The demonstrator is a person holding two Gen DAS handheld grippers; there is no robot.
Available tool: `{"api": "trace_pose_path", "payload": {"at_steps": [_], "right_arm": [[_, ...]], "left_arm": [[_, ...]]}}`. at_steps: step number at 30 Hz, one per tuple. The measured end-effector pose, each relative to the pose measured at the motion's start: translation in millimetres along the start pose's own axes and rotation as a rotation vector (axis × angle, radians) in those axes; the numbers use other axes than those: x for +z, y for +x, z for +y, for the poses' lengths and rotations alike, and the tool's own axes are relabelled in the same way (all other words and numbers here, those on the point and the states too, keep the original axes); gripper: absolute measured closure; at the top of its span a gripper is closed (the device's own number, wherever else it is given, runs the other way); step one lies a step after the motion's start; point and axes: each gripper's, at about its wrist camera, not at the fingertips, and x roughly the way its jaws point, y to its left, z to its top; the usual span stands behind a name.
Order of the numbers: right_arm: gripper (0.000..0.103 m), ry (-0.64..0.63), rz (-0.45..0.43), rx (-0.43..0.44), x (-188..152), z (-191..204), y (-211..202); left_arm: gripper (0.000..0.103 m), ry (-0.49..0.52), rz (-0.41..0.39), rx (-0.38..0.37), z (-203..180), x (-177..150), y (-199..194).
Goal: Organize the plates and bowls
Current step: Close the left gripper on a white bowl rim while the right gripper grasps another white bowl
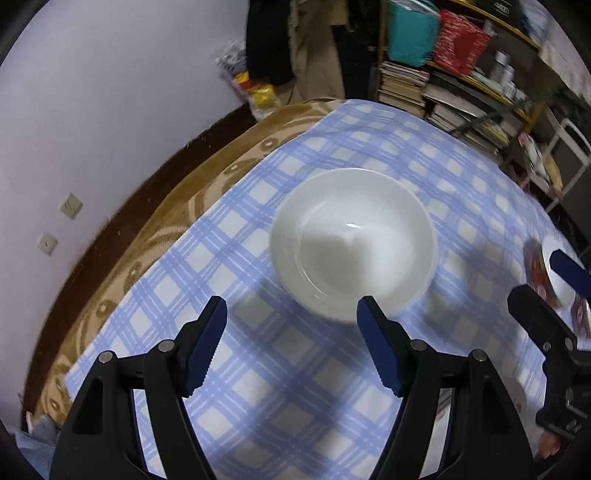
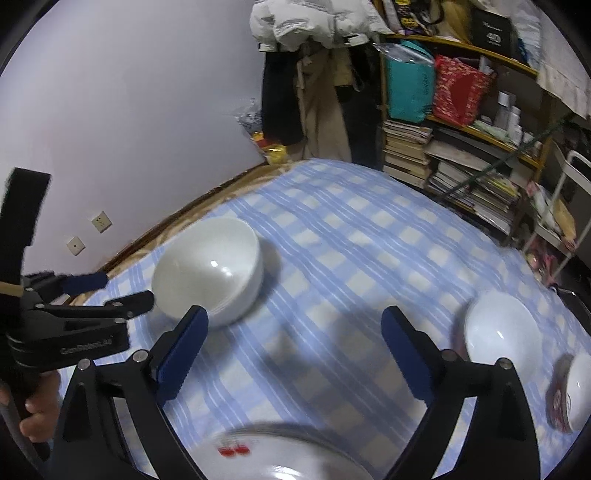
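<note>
Nearby, white bowl (image 1: 352, 243), bookshelf (image 1: 461, 85), checked cloth (image 1: 295, 387)

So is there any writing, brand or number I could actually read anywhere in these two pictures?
"40": on the black box on the top shelf.
Embossed brand on the left black hand-held gripper: too blurred to read.
Red mark on the large white plate: a blurred picture, no words.
Book spines, red patterned bag: unreadable.

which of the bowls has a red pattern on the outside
The bowl at the far right edge of the right wrist view: its outer wall shows red markings. The large white bowl on the left and the smaller white bowl are plain.
</note>
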Motion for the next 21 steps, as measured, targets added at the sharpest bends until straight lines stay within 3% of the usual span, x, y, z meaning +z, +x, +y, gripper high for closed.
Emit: {"api": "trace_pose_path", "payload": {"at_steps": [7,10,13,15,19,21], "right_arm": [[0.004,-0.012,0.025,0.031,21,16,35],[0.004,0.01,0.068,0.045,24,19,54],[0.006,0.083,0.145,0.117,24,16,77],[0.008,0.107,0.18,0.11,24,14,90],[0.028,0.159,0.258,0.11,23,10,115],[0.039,0.177,0.287,0.11,21,9,125]], "left_arm": [[0.031,-0.073,0.047,-0.031,20,11,31],[0.031,-0.103,0.082,-0.051,25,14,47],[0.031,-0.102,0.086,-0.055,25,17,57],[0.031,-0.098,0.081,-0.056,23,19,62],[0.031,-0.09,0.078,-0.075,20,22,71],[0.048,-0.091,0.081,-0.079,19,23,76]]}}
